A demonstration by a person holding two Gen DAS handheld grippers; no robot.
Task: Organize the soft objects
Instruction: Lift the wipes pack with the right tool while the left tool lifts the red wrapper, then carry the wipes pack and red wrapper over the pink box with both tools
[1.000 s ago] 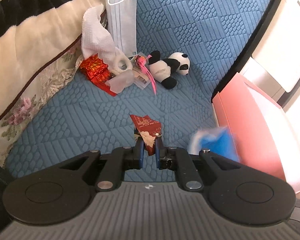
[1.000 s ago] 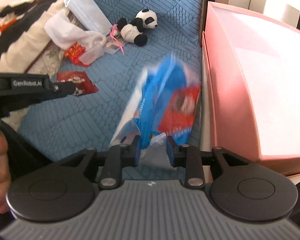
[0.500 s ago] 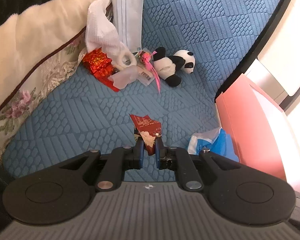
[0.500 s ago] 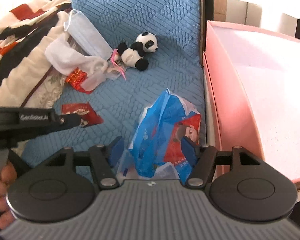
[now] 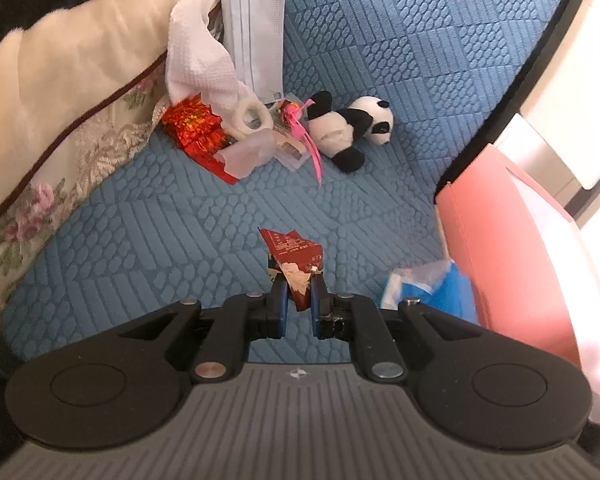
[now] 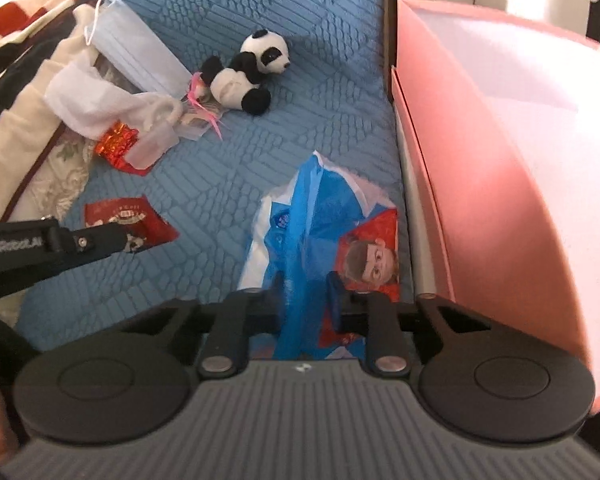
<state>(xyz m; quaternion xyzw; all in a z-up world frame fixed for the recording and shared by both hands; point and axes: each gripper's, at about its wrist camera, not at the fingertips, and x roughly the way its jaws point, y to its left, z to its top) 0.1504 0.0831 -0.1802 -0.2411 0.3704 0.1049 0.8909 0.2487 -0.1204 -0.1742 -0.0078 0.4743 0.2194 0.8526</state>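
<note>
My left gripper (image 5: 296,280) is shut on a small red snack packet (image 5: 294,250), held just above the blue quilted cover (image 5: 140,240). The right wrist view shows the same packet (image 6: 120,216) at the left gripper's tip. My right gripper (image 6: 305,284) has its jaws closing on a crumpled blue plastic bag (image 6: 316,216) with a red cartoon print. A fold of the bag fills the gap between the fingers. The bag (image 5: 432,288) lies on the cover beside a pink box (image 6: 500,160). A plush panda (image 6: 244,76) lies farther back.
Near the panda (image 5: 348,128) a pile holds a blue face mask (image 5: 254,28), a white cloth (image 5: 198,64), a shiny red wrapper (image 5: 194,128) and a pink-ribboned packet. A cream floral blanket (image 5: 60,80) borders the left. The pink box (image 5: 500,240) stands at the right.
The right gripper opened wide, letting the blue bag settle onto the cover, then narrowed around a fold of it. The left gripper kept still with the red packet.
</note>
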